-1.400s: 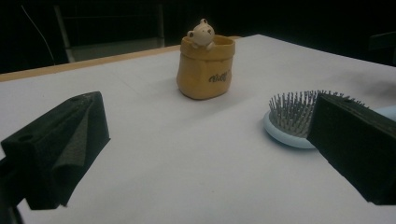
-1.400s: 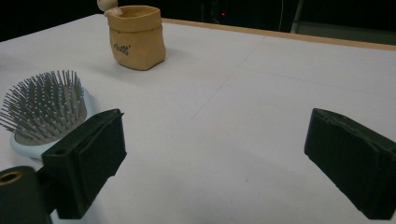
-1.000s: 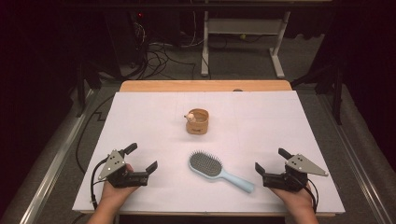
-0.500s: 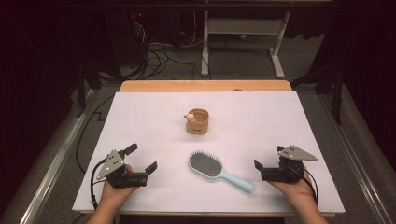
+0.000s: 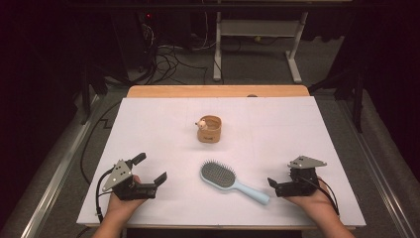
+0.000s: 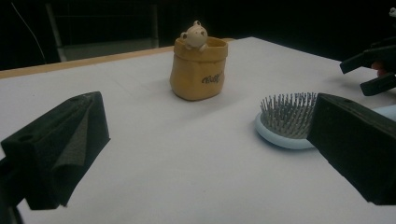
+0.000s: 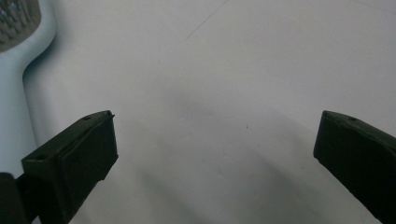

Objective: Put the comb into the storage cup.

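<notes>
Right gripper (image 5: 275,185): jaws spread wide, empty, just off the handle tip of the pale blue oval plastic hairbrush (image 5: 229,179).
Left gripper (image 5: 150,170): open, empty, at 8 o'clock.
Risk: a low approach could shove the handle aside.
Tabletop (image 5: 148,124): white sheet; tan bear-topped pot (image 5: 209,129) at 12 o'clock.
Room: dark, cables behind.

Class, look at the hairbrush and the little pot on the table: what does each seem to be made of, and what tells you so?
Hairbrush: probably plastic, pale blue and smooth with a soft sheen on its handle; thin dark bristles stand up from the head.
Pot: likely glazed ceramic shaped like a creased sack, mustard yellow with a dull shine, though it might be resin. A cream bear figure sits on its rim.
</notes>
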Tool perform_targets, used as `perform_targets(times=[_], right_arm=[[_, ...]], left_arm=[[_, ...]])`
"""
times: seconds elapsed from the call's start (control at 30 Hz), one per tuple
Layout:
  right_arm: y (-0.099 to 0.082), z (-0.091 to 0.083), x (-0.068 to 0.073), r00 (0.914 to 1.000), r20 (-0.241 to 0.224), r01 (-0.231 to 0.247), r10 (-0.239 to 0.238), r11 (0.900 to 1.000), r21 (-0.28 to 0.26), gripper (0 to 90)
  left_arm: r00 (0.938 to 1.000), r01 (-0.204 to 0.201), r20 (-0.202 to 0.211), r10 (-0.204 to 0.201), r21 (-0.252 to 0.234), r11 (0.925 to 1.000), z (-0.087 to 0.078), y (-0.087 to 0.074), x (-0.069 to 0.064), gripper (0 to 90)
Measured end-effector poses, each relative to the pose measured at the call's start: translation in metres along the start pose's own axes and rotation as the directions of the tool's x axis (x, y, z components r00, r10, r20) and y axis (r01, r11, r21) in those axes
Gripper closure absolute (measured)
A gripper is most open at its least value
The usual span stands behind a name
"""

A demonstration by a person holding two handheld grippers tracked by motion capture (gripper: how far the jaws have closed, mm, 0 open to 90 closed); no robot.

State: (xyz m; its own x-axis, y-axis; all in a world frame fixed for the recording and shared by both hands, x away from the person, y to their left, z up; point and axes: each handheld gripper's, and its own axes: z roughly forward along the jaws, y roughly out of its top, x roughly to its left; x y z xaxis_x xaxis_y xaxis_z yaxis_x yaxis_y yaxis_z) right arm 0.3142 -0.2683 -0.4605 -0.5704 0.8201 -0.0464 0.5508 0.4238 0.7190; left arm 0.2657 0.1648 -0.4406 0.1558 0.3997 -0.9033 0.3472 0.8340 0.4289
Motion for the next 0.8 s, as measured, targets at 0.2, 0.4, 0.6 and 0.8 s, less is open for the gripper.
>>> perform_targets(times=[0.2,0.4,0.6,0.8], right_arm=[[0.0,0.002,0.002,0.9986,-0.026,0.047,-0.045,0.9962,0.073,0.6],[-0.004,0.004,0.002,0.9964,-0.05,0.074,-0.068,0.9886,0.131,0.8],[0.004,-0.002,0.002,0.9943,-0.064,0.093,-0.085,0.9883,0.121,0.6],[0.025,-0.011,0.013,0.9874,-0.122,0.105,-0.1,0.9938,0.034,0.7]], left_arm=[[0.9999,-0.012,0.002,0.012,0.004,0.9999,0.0,-0.001,0.001,0.1],[0.9998,-0.017,0.003,0.017,0.009,0.9998,0.001,-0.001,0.001,0.2],[0.9999,-0.015,0.001,0.015,0.01,0.9998,0.001,-0.002,0.001,0.2],[0.9999,-0.015,0.003,0.015,0.012,0.9998,0.001,-0.002,0.002,0.1]])
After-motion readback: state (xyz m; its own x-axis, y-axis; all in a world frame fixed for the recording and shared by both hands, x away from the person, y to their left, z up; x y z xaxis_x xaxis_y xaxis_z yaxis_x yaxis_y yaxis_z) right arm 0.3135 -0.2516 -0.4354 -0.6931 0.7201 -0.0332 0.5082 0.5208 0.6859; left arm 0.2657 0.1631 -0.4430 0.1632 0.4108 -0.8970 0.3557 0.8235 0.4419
